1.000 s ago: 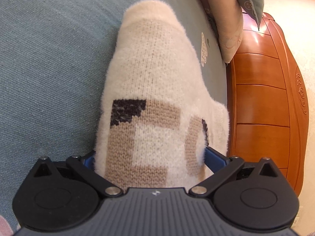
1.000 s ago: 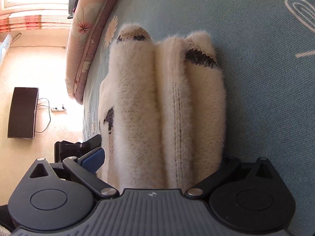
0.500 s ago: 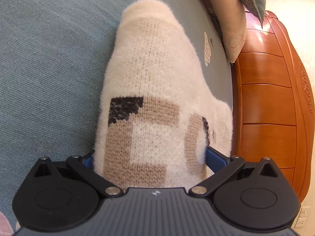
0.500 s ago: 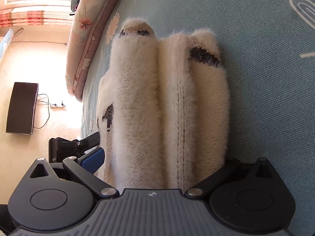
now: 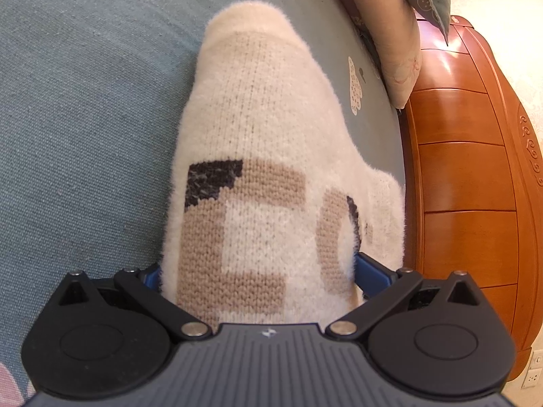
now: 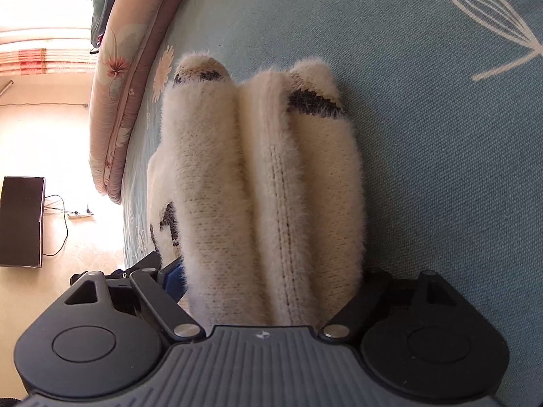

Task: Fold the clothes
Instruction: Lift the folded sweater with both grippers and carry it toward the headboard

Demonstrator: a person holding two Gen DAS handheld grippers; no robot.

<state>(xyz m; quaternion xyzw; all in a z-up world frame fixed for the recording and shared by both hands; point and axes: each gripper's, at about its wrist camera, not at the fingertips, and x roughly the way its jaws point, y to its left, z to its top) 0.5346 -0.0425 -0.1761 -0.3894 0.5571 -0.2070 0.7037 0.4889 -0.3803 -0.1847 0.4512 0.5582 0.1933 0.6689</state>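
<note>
Right gripper (image 6: 271, 281): jaws closing w/ folded sweater (image 6: 268, 190) bunched between them; left gripper (image 5: 258, 271): jaws on either side of same sweater, grip can't be confirmed.

Right: cream fuzzy knit w/ dark marks, three thick rolls running straight ahead from jaws; blue pad (image 6: 173, 276) at left jaw right at the fluff, right jaw hidden behind knit, so pad contact not confirmed. Sweater lies on teal bedspread (image 6: 424, 135), which spreads ahead & to right. Floral quilt (image 6: 118, 108) ahead-left at bed edge; black box (image 6: 22, 220) & power strip on floor further left. Left: sweater face w/ tan & dark-brown blocks fills gap, extends ahead; blue pads (image 5: 370, 271) touch its sides. Pillows (image 5: 390, 34) ahead-right; wooden bed frame (image 5: 468, 176) right.
</note>
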